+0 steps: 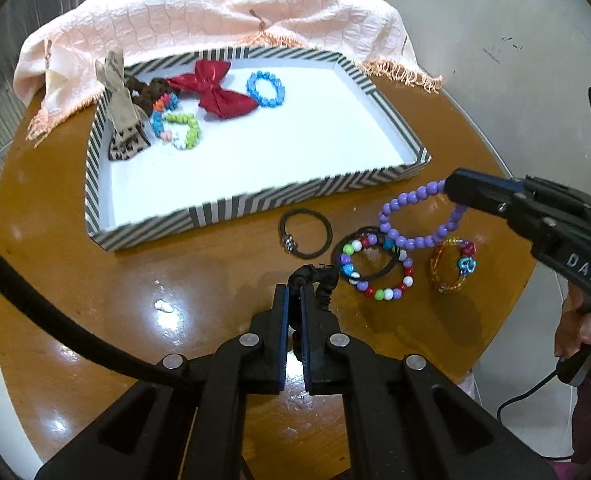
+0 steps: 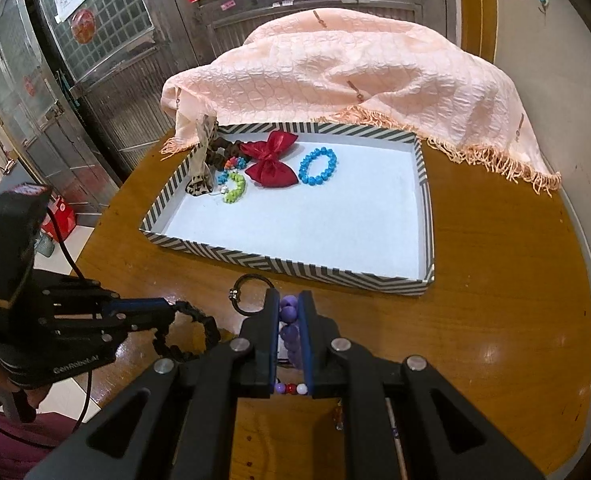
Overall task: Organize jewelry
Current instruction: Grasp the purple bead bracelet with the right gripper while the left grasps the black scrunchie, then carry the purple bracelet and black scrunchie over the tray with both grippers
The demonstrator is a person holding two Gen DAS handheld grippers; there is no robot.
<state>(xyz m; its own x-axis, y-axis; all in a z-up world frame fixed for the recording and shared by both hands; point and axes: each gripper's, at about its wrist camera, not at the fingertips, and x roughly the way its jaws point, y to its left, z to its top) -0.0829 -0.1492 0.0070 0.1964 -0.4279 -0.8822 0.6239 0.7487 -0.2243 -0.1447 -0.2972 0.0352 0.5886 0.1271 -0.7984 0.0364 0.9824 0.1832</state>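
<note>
Left wrist view shows the left tongs [image 1: 293,296] clenched on a black scrunchie [image 1: 315,280], the right tongs [image 1: 449,190] grasping a purple bead bracelet [image 1: 419,216]. Carry both ahead over the striped tray [image 1: 255,204] rim before releasing. Only the right wrist view shows the scrunchie's full loop.

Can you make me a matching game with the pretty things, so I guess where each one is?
Things:
1. purple bead bracelet
2. black scrunchie
3. red bow
4. thin black hair tie

Places:
A. lying in the striped tray
B. pinched in the left gripper
C. lying loose on the wooden table
D. pinched in the right gripper

Pairs: 1-D, 2-B, 3-A, 4-C
</note>
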